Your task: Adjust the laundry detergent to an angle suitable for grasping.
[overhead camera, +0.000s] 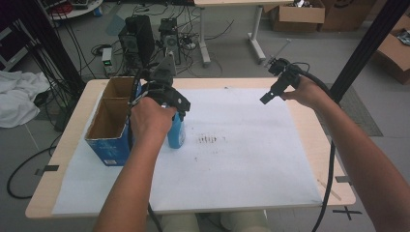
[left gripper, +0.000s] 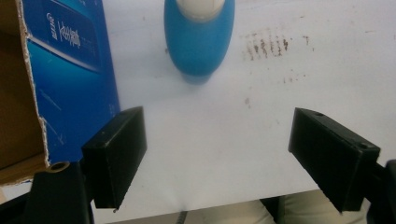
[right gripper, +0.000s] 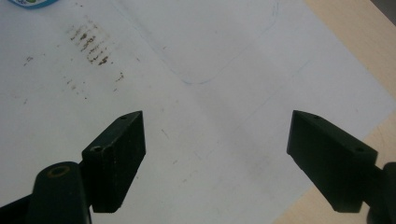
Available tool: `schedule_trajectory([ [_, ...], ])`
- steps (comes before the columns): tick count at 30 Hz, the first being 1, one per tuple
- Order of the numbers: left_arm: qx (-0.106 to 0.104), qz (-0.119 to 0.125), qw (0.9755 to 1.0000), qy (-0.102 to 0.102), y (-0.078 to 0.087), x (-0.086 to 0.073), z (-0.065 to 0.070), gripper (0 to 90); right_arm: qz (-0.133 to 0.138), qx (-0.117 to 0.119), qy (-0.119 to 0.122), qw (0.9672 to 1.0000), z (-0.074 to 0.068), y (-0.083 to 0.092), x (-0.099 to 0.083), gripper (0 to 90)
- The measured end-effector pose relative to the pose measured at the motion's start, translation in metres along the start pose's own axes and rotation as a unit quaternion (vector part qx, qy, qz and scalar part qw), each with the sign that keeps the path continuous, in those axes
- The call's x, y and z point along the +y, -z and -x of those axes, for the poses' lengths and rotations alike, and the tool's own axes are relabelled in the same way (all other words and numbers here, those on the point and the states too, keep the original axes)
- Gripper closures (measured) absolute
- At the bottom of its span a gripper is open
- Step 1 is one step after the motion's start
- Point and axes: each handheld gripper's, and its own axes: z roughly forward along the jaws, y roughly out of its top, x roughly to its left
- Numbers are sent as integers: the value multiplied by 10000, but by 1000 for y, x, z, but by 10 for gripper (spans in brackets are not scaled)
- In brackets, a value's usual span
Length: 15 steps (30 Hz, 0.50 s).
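A blue bottle (overhead camera: 176,131) stands upright on the white paper (overhead camera: 241,159), its long axis vertical and its pale cap (left gripper: 201,7) pointing up, just beside the open blue box (overhead camera: 110,121). The left gripper (left gripper: 233,154) hangs above it, jaws wide and empty. Judged step: descend squarely astride the bottle, avoiding the box wall. The right gripper (right gripper: 217,154) hovers well apart, jaws wide.

Blue carton (left gripper: 70,79) at worktop's left edge: white lettering on side panel, slanted, cut off by frame, too blurred to read. Looks like short logo plus few characters, nothing legible. Blue bottle (left gripper: 200,37) just beside carton: no readable label. Brown smudges on white sheet (left gripper: 266,45): marks, not writing.
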Motion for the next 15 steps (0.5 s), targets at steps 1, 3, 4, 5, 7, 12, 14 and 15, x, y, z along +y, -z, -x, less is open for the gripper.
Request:
schedule_trajectory([
  [1, 7, 1, 10000, 14, 0, 0, 0, 198, 6, -4, 10, 10000, 0, 0, 0, 195],
  [3, 21, 24, 10000, 31, 1, 0, 0, 199, 13, -17, 2, 10000, -1, 1, 0, 194],
  [4, 21, 52, 10000, 45, 1, 0, 0, 198, 15, -19, 4, 10000, -1, 1, -1, 193],
  [5, 21, 52, 10000, 45, 1, 0, 0, 197, 15, -19, 4, 10000, -1, 1, -1, 193],
  [7, 15, 65, 10000, 59, 3, 1, 0, 196, 26, -15, 1, 10000, -1, 2, -1, 192],
  [12, 23, 142, 9999, 58, 8, 5, 1, 195, 58, -22, -5, 10000, -1, 4, -2, 192],
  [14, 22, 148, 9999, 48, 8, 5, 1, 195, 80, -12, -5, 10000, -1, 5, -3, 192],
  [15, 29, 130, 9999, 57, 9, 6, 2, 195, 80, -12, -5, 10000, -1, 5, -3, 192],
])
